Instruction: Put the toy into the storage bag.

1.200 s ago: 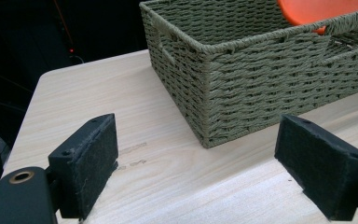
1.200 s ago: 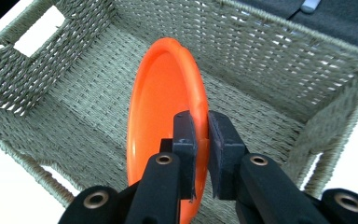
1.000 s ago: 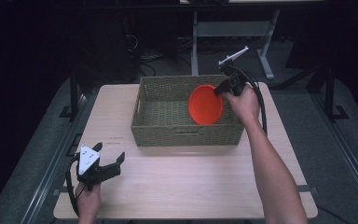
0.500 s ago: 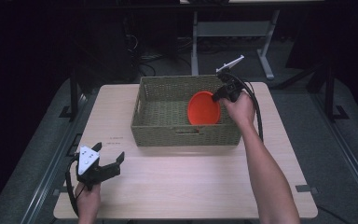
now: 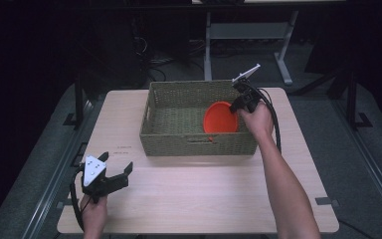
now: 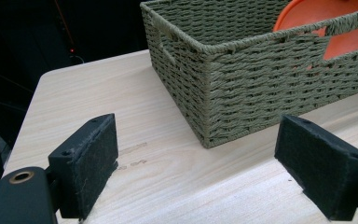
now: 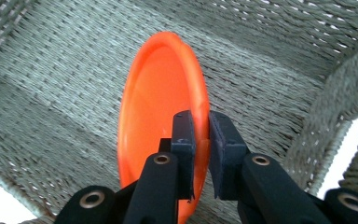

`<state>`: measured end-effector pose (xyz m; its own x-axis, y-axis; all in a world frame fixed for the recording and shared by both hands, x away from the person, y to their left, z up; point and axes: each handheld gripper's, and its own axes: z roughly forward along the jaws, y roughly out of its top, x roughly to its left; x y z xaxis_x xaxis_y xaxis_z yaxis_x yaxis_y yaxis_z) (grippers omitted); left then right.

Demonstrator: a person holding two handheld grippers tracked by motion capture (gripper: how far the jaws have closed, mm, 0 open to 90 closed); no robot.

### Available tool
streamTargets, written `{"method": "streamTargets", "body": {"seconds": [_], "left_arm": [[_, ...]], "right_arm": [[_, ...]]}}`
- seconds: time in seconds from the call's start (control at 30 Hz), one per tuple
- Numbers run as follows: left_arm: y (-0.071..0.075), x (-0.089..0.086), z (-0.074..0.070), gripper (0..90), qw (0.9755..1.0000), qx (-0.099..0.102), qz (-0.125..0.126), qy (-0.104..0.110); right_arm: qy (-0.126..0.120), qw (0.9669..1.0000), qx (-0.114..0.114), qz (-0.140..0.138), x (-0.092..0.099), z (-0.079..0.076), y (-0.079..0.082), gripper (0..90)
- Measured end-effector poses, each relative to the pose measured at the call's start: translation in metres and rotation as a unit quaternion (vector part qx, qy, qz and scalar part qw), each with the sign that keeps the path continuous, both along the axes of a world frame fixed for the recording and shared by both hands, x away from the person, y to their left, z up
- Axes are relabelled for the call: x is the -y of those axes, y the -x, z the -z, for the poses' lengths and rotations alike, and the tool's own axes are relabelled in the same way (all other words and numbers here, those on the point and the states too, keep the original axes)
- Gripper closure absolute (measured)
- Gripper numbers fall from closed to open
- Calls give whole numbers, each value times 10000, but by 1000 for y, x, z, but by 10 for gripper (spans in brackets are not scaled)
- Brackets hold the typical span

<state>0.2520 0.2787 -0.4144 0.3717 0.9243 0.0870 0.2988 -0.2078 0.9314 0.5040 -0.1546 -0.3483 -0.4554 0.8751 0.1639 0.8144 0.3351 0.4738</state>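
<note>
Glossy plastic plate (image 7: 163, 107), rough woven basket (image 5: 199, 142)

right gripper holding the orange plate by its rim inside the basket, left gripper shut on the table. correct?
Not quite: the left gripper is open, nothing between its pads, as the left gripper view shows. The right gripper does clamp the orange plate by its rim inside the basket.

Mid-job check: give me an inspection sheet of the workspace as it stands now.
Surface: light wooden table, bare around the basket.
Job's things: round orange plastic plate on edge inside the woven olive-green basket.
Clutter: nothing seen.
Grippers: right gripper clamped on the plate's rim; left gripper open, nothing between its pads, near the table's front left corner.
Cables: black cable trails from the right gripper.
Surroundings: dark room, grey desk frame behind.
</note>
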Motion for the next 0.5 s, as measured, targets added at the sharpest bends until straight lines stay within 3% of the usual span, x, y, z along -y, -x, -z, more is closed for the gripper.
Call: {"method": "streamTargets", "body": {"seconds": [0.5], "left_arm": [[0,0,0,127,10000,3,-1,-36]], "right_arm": [[64,9999,-60,105,11,3,4,759]]}}
